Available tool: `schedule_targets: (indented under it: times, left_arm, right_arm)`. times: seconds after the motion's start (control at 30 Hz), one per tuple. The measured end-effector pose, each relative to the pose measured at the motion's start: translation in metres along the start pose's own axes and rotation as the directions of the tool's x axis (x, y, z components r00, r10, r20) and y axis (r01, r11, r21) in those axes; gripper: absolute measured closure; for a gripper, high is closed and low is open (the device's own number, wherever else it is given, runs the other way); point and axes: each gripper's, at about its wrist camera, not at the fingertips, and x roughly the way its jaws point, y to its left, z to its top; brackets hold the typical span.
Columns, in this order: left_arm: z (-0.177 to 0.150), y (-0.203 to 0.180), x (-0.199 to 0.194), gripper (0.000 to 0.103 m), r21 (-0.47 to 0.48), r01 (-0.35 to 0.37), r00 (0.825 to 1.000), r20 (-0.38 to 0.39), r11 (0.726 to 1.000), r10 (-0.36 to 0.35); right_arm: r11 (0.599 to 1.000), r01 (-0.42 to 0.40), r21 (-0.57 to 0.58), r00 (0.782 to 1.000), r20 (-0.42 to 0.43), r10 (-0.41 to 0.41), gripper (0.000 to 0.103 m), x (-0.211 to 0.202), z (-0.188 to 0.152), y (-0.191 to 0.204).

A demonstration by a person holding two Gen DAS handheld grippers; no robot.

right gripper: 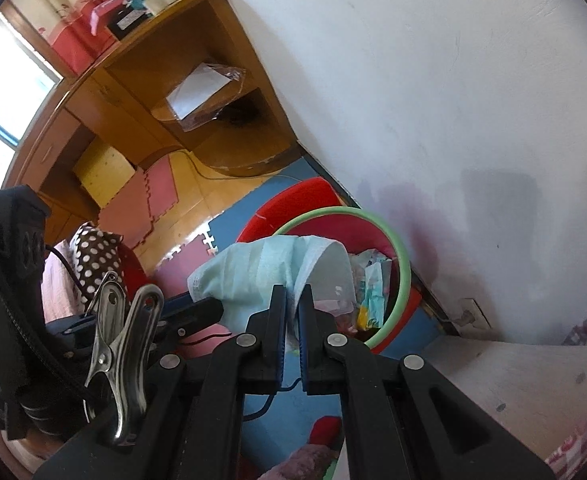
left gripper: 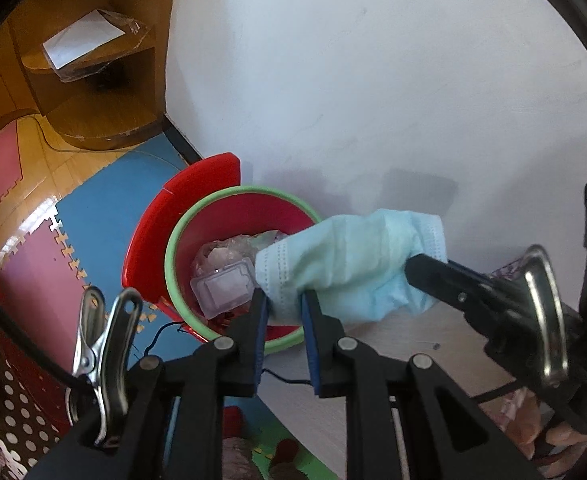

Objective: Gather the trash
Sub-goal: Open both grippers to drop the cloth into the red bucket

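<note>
A light blue face mask (left gripper: 353, 264) hangs stretched between both grippers, over the near rim of a red bin with a green rim (left gripper: 172, 280). My left gripper (left gripper: 285, 304) is shut on the mask's left end. My right gripper (left gripper: 411, 270) comes in from the right, shut on the other end. In the right wrist view the right gripper (right gripper: 292, 304) pinches a fold of the mask (right gripper: 253, 268), and the left gripper (right gripper: 213, 308) holds it from the left. The bin (right gripper: 403, 264) holds a clear blister pack (left gripper: 225, 292) and crumpled wrappers (right gripper: 373, 284).
The bin's red lid (left gripper: 201, 180) stands up against the white wall (left gripper: 373, 80). Coloured foam mats (left gripper: 105, 208) cover the floor. A wooden shelf unit (left gripper: 93, 92) holds a plastic sleeve. A pale tabletop edge (left gripper: 413, 344) lies beside the bin, and a black cable (left gripper: 161, 332) runs below.
</note>
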Motion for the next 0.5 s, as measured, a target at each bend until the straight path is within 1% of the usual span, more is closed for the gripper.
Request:
schedule_targets:
  times: [0.27,0.3,0.33,0.4,0.5]
  left_arm:
    - [0.010,-0.004,0.028,0.086,0.044,-0.032,0.999,-0.026,0.998,0.033]
    - [0.011,-0.005,0.031,0.086,0.052,-0.039,0.999,-0.027,0.998,0.040]
    - [0.012,-0.006,0.033,0.085,0.057,-0.045,0.998,-0.029,0.997,0.047]
    - [0.013,-0.006,0.035,0.075,0.054,-0.051,0.998,-0.036,0.997,0.053]
    - [0.012,-0.006,0.036,0.072,0.046,-0.049,0.998,-0.042,0.998,0.051]
  right_arm:
    - [0.999,0.039,0.021,0.999,-0.008,-0.038,0.097,0.015,0.009,-0.003]
    - [0.999,0.039,0.026,0.999,-0.011,-0.038,0.095,0.017,0.010,-0.004]
    - [0.999,0.044,0.028,0.999,-0.015,-0.043,0.091,0.018,0.012,-0.005]
    - [0.998,0.059,0.033,0.998,-0.022,-0.059,0.087,0.020,0.014,-0.007]
    - [0.996,0.071,0.048,0.997,-0.024,-0.070,0.085,0.021,0.015,-0.011]
